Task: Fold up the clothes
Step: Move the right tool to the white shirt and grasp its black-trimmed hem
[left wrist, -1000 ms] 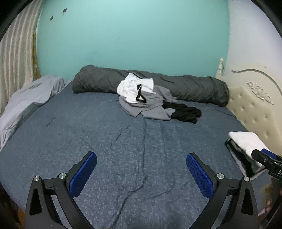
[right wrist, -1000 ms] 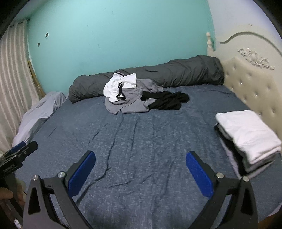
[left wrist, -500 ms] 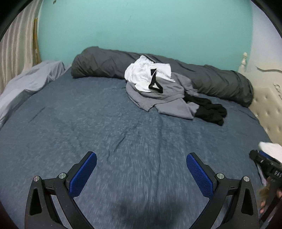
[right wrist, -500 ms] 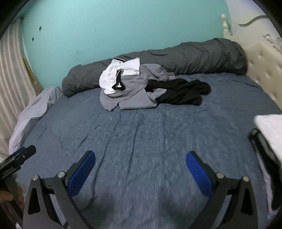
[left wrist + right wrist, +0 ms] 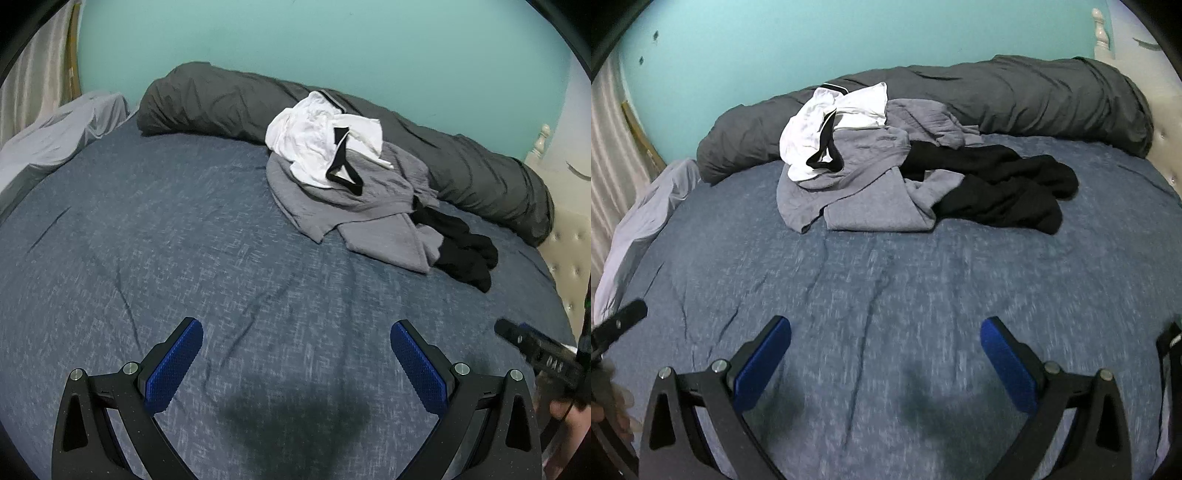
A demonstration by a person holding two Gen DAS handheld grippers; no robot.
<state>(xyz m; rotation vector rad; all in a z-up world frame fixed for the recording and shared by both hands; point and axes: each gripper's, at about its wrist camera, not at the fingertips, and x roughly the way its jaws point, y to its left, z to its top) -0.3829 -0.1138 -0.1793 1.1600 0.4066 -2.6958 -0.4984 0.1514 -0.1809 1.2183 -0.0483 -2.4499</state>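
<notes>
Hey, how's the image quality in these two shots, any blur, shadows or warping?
Left wrist view: mostly sharp, fisheye bends the bed, a soft shadow lies between the open left tongs. Right wrist view: bedsheet streaked with motion blur near the open right tongs, clothes pile clearer.

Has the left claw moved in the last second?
Yes. The left claw has advanced toward the clothes pile, which now looms larger against the rolled duvet.

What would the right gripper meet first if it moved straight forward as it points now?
Probably bare blue bedsheet, since the open right gripper looks angled down. Beyond it lies the grey garment, though depth is unclear.
</notes>
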